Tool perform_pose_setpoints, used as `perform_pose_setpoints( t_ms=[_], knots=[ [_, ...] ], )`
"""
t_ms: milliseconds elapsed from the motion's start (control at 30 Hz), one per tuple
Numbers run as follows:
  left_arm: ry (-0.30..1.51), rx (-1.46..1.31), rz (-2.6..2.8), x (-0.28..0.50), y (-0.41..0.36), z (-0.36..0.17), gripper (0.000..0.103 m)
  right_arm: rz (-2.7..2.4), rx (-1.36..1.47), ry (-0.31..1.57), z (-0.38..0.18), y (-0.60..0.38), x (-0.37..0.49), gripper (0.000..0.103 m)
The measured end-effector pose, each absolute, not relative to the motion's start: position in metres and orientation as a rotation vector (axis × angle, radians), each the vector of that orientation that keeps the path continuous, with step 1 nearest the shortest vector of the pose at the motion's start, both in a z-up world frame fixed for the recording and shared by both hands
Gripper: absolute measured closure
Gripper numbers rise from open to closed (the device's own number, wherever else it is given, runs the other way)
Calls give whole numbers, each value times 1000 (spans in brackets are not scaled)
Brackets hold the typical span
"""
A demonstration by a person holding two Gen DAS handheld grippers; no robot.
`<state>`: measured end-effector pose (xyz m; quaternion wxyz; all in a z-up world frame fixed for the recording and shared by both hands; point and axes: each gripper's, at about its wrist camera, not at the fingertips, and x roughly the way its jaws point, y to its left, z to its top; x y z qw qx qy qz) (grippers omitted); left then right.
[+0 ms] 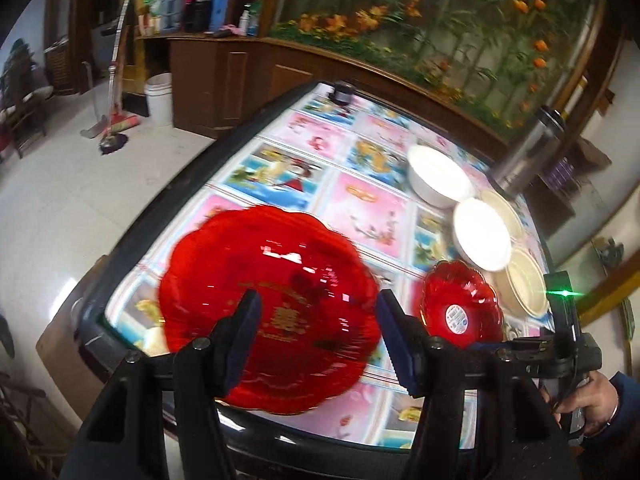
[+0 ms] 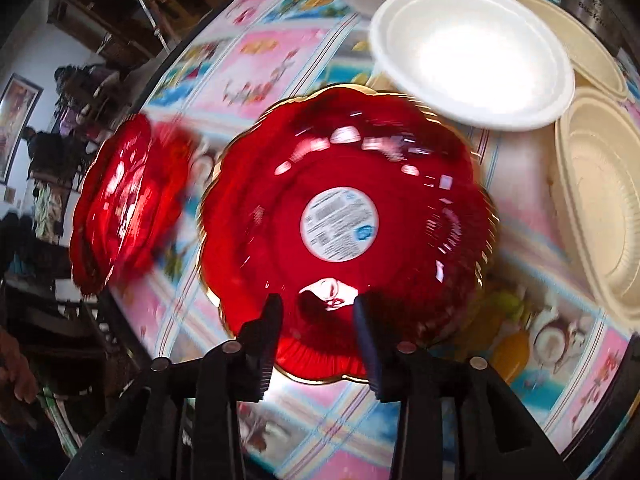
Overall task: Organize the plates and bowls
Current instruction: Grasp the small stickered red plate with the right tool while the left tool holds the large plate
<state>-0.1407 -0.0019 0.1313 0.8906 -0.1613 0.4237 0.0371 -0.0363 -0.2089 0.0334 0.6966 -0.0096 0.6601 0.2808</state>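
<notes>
While both tongs stand apart, left tongs (image 1: 316, 334) over the large red plate (image 1: 268, 304) and right tongs (image 2: 318, 340) over the stickered red bowl (image 2: 344, 224) on the desk (image 1: 360, 208), glossy rims may slip.

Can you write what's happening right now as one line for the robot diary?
left gripper: open, over large red plate | right gripper: open, at small red bowl rim | white bowls, beige plates: untouched

We see black left gripper (image 1: 316, 336) arms, round silver screws, dark blue ribbed finger pads (image 1: 394, 332), our right hand (image 1: 592, 408) bare-skinned, dark blue sleeve cuff.
</notes>
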Motion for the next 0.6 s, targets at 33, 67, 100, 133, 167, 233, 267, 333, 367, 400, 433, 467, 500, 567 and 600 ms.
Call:
perform_pose_setpoints(
  t_ms=[33, 67, 100, 133, 167, 233, 267, 333, 367, 400, 433, 467, 500, 567, 600],
  knots=[
    [884, -332, 67, -139, -6, 130, 45, 636, -26, 1480, 33, -211, -43, 62],
    [888, -327, 56, -137, -11, 129, 45, 642, -33, 1486, 33, -212, -47, 62],
    [892, -323, 44, -135, -16, 128, 45, 647, -40, 1494, 33, -213, -52, 61],
    [897, -319, 33, -133, -19, 127, 45, 655, -40, 1504, 32, -215, -57, 60],
    [900, -315, 23, -132, -23, 126, 45, 663, -42, 1516, 32, -217, -61, 60],
    [912, -307, 0, -128, -31, 125, 45, 675, -50, 1530, 33, -220, -65, 60],
    [916, -311, -7, -127, -33, 124, 45, 679, -39, 1528, 35, -223, -67, 60],
    [923, -316, -20, -125, -37, 123, 45, 680, 9, 1496, 46, -233, -66, 60],
    [924, -315, -23, -125, -39, 122, 45, 672, 33, 1474, 52, -239, -64, 60],
    [926, -314, -28, -124, -41, 122, 45, 658, 58, 1448, 59, -246, -60, 60],
    [933, -315, -39, -122, -44, 121, 45, 639, 81, 1420, 66, -254, -56, 60],
    [940, -314, -51, -120, -48, 119, 45, 620, 100, 1395, 72, -262, -53, 60],
    [948, -309, -64, -117, -53, 118, 45, 604, 111, 1380, 76, -267, -48, 60],
    [967, -304, -100, -112, -64, 114, 45, 570, 124, 1364, 79, -281, -43, 60],
    [986, -305, -125, -109, -70, 111, 45, 559, 134, 1364, 79, -286, -42, 60]
  ],
)
